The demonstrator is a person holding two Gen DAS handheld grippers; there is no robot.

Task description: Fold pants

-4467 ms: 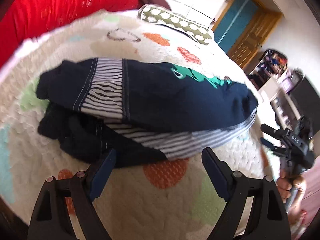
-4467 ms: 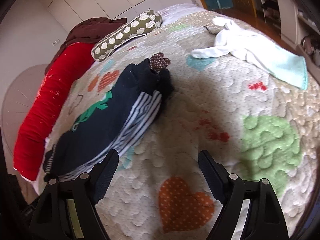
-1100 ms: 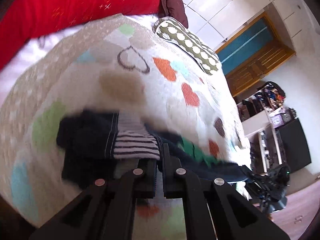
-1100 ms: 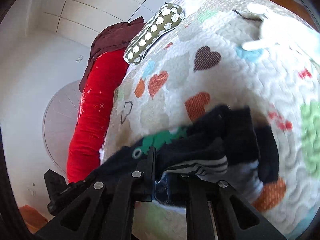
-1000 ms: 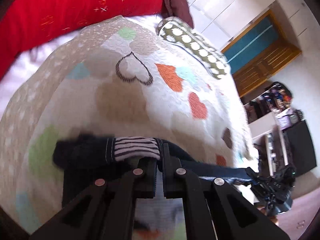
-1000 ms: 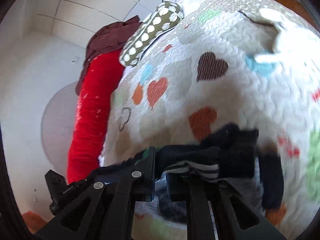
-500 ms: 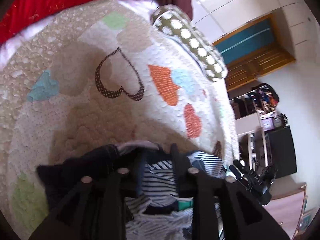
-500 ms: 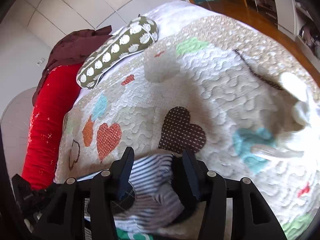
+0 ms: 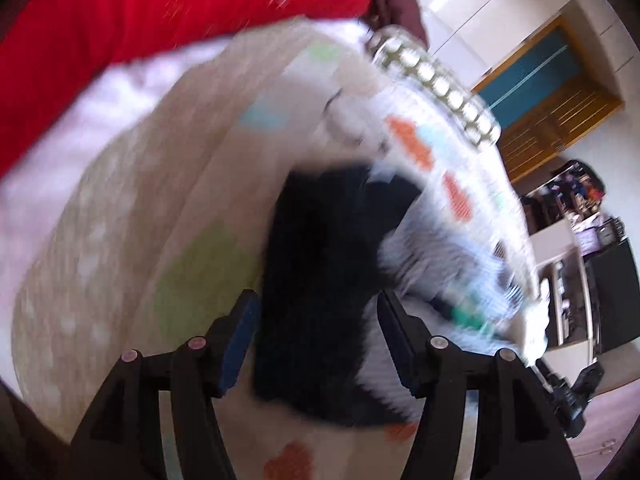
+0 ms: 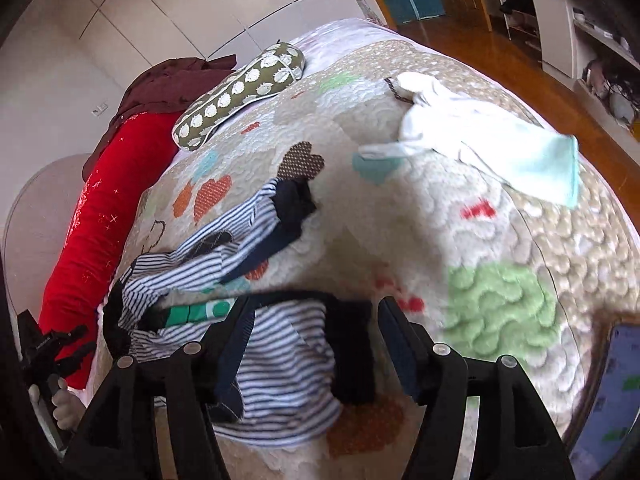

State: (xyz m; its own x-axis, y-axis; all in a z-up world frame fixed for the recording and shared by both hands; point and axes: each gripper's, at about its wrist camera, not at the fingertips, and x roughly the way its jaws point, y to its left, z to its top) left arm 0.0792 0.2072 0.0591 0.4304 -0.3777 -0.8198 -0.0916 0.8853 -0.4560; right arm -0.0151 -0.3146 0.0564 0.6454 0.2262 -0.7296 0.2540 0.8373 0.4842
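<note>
The left hand-held gripper [image 9: 316,336] stands released, its jaws having just been opening, with the dark navy end of the pants [image 9: 320,280] lying between the blue pads but not pinched by them. The right hand-held gripper [image 10: 316,340] is likewise released, jaws just opened too, and the striped, navy-banded part of the same garment sits loose in the gap between its fingers. Both grippers point steeply down at the bed, and the left view is badly smeared, so fine detail of the cloth there cannot be made out. Outward from the jaws, the pants lie doubled over on the heart-patterned quilt [image 10: 500,240], striped lining upward and a green print peeking from under the top layer; the bundle looks rumpled rather than flat. Farther off on the quilt rests a white and pale-blue garment [image 10: 480,136], well apart from the pants, with a spotted green pillow [image 10: 240,92] and a red bolster [image 10: 100,220] near the head of the bed. By my reading, a fold has just been laid down and let go. The next move likely calls for backing both grippers clear without dragging the cloth, then smoothing or taking fresh hold of an edge for another fold.
</note>
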